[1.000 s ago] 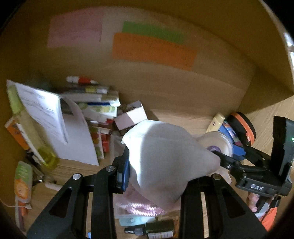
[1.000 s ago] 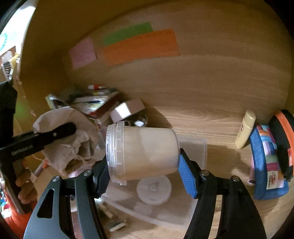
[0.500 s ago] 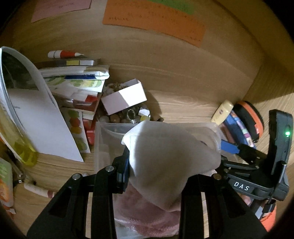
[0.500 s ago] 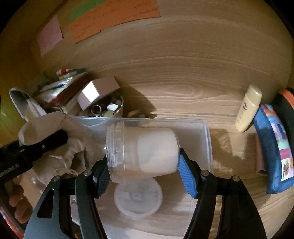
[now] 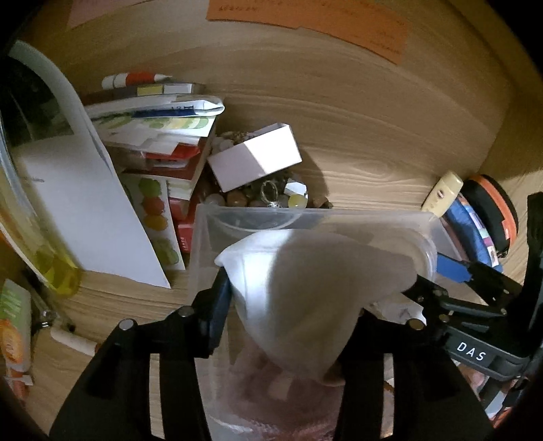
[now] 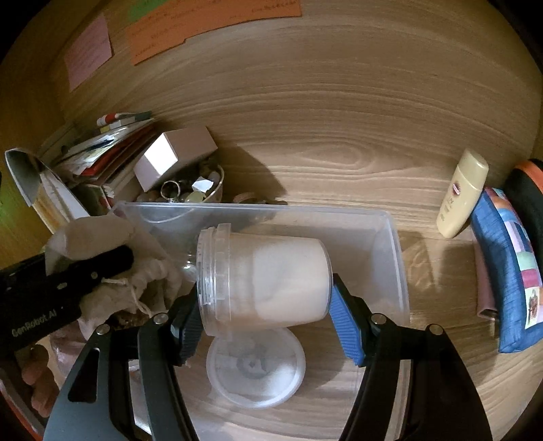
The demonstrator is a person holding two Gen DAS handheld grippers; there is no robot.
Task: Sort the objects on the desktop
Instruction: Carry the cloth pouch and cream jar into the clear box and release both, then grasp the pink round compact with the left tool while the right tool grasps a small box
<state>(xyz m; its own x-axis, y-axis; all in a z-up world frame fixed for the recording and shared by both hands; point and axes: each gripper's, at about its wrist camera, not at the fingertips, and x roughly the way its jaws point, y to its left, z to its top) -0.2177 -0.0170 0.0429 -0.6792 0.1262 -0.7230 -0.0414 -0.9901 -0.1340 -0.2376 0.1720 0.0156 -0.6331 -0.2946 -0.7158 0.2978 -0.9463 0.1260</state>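
Left gripper [image 5: 288,302] clamps cloth pouch [image 5: 305,291] over clear plastic bin [image 5: 203,237]; white box [image 5: 254,159] behind.

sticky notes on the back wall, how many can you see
3: a pink note at the left, a long orange note to its right, and a green note above the orange one, cut by the frame edge. More could lie outside the view.

I'm looking at a home desk nook: a light wood-grain desktop [image 6: 339,163] with a matching back panel bearing an orange paper note [image 6: 210,25]. Left of the note, below it, lies a messy stack of booklets and papers [image 5: 149,135]; beside the stack sits a bowl of small trinkets [image 6: 190,190].
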